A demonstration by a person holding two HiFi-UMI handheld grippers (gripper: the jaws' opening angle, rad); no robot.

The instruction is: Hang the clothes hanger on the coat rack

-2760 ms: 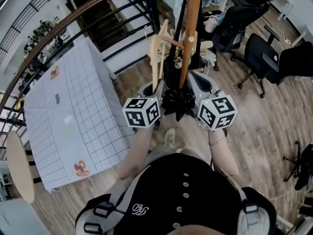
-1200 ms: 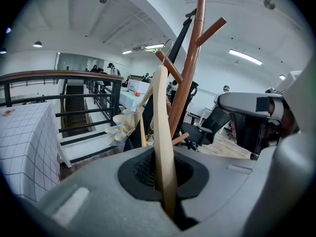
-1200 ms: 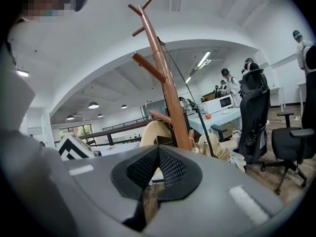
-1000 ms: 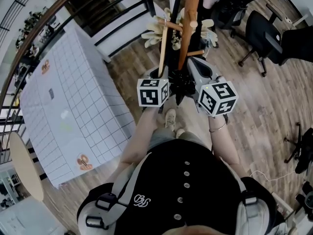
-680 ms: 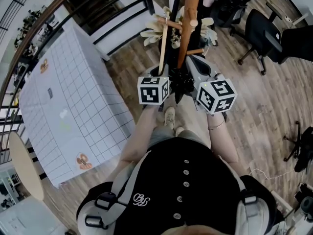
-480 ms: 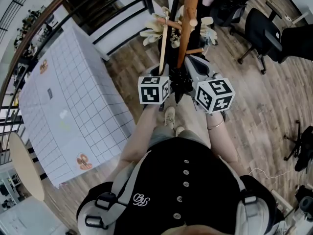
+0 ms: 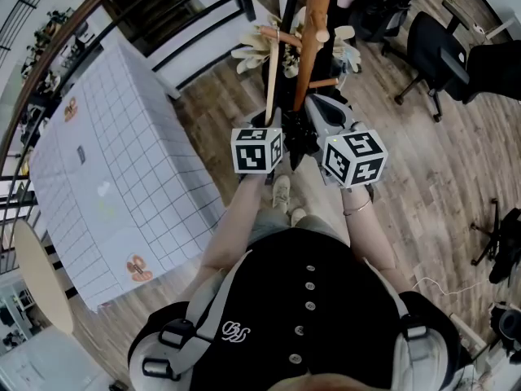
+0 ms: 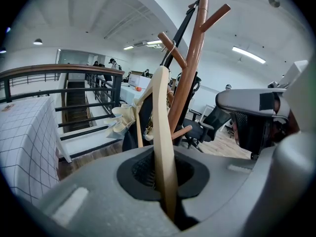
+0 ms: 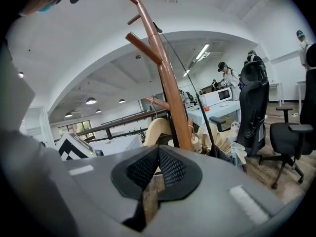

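Here's the wooden hanger (image 8: pixel 161 117), standing upright in the left gripper (image 8: pixel 165 181), its top up at a peg (image 7: pixel 286 39) of the coat rack (image 7: pixel 317 19). That gripper's fingers pinch the low end of the hanger's arm and have just been easing apart, so this looks like the moment of letting go. The right gripper (image 9: pixel 157 169) sits just beside the pole, its fingers clenched on nothing, with only floor showing through the slit below them.

Now, the dangers. From the head view the wire hook looks laid over the peg, but I cannot tell that it is fully seated. If it only rests on the tip, an opening grip lets the hanger drop to the floor. If the hand pulls away before the fingers clear the wood, it drags the hook back off. A sudden release could set the hanger swinging into the cream bundle (image 7: pixel 254 54) hanging on the rack's far side. And the right gripper, so near the pole, could nudge it and shake the hook loose.

Writing? Very little. The cubes (image 7: pixel 256 149) carry black-and-white square patterns, no words. The person's black top (image 7: pixel 309 316) has a small curly white emblem, too small to read. The gridded cloth on the bench (image 7: pixel 106 177) shows small printed pictures, nothing legible.
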